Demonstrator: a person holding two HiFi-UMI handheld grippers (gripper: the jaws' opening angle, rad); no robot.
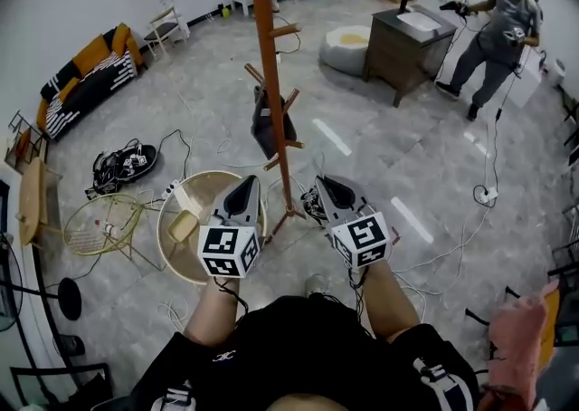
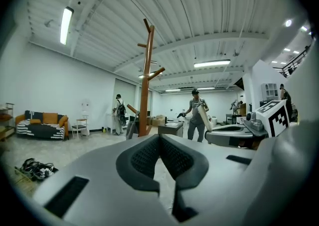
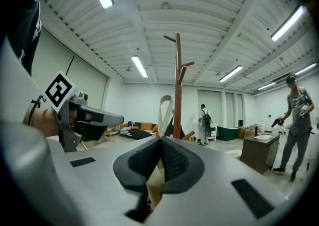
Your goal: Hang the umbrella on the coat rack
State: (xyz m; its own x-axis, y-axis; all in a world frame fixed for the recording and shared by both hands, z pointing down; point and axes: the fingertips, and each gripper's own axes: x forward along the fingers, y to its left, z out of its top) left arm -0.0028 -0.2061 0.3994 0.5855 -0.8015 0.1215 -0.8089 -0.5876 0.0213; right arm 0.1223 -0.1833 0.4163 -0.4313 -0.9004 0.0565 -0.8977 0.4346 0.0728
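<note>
The wooden coat rack point(image 1: 271, 83) stands on the floor just ahead of me, its pegs sticking out along the pole. A dark umbrella point(image 1: 268, 126) hangs against the pole from one of the middle pegs. My left gripper point(image 1: 242, 186) and right gripper point(image 1: 325, 186) are held side by side below it, left and right of the rack's foot, both apart from it. Both are shut with nothing between the jaws. In the left gripper view the rack point(image 2: 145, 80) rises ahead with the umbrella point(image 2: 132, 127) low beside it; in the right gripper view the rack point(image 3: 177, 85) stands straight ahead.
A round wooden table point(image 1: 181, 242) and a yellow wire stool point(image 1: 99, 224) stand at my left. Cables point(image 1: 122, 165) lie on the floor. A dark cabinet point(image 1: 407, 47) and a person point(image 1: 498, 33) are at the back right, a sofa point(image 1: 86, 79) at the far left.
</note>
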